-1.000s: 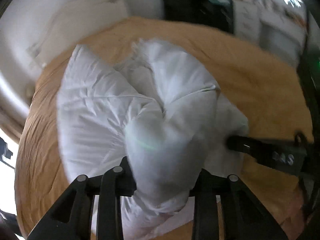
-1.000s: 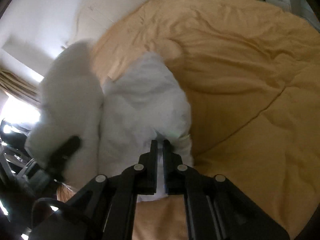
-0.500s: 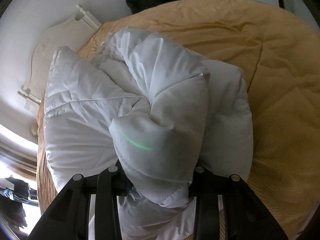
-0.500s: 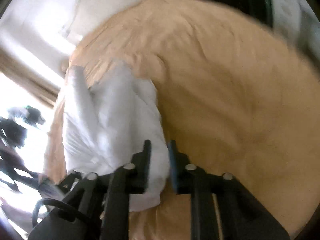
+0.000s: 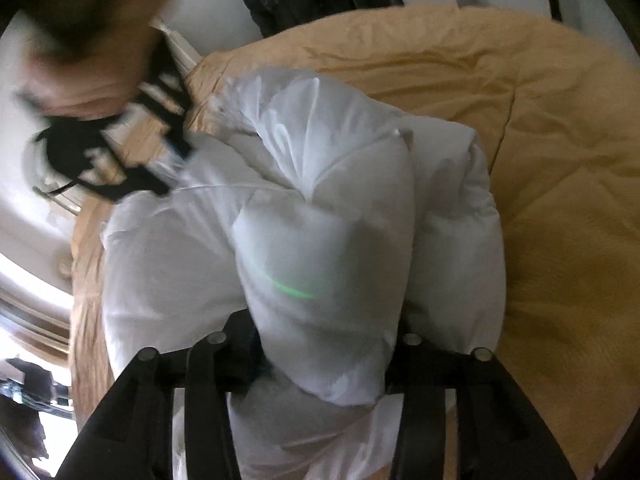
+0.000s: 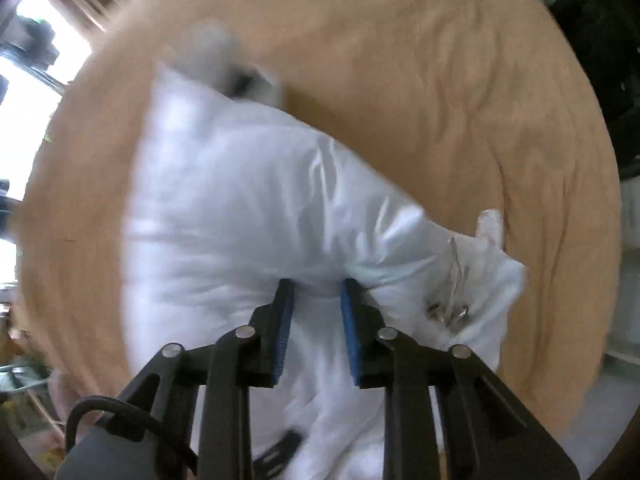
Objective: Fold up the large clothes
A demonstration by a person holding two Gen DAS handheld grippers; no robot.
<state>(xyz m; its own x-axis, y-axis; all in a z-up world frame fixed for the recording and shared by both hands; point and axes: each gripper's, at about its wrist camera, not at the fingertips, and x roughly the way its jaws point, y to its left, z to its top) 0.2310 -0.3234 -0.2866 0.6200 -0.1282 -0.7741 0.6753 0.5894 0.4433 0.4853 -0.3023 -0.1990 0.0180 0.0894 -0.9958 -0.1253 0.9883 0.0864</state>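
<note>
Currently, a white padded jacket [image 5: 320,240] is gripped at two places over the bed [image 5: 560,160].

A thick roll of padding is pinched by the left gripper [image 5: 324,360], its jaws forced wide by the bulk, so that a fold can be carried. By the right gripper [image 6: 316,304], blue pads [image 6: 284,320] part-spread, a ridge of fabric is apparently nipped near the zip pull [image 6: 452,308], though blur leaves this unsure. The jacket's remainder is left bunched on the tan bedspread, supported while it is shaped.
</note>
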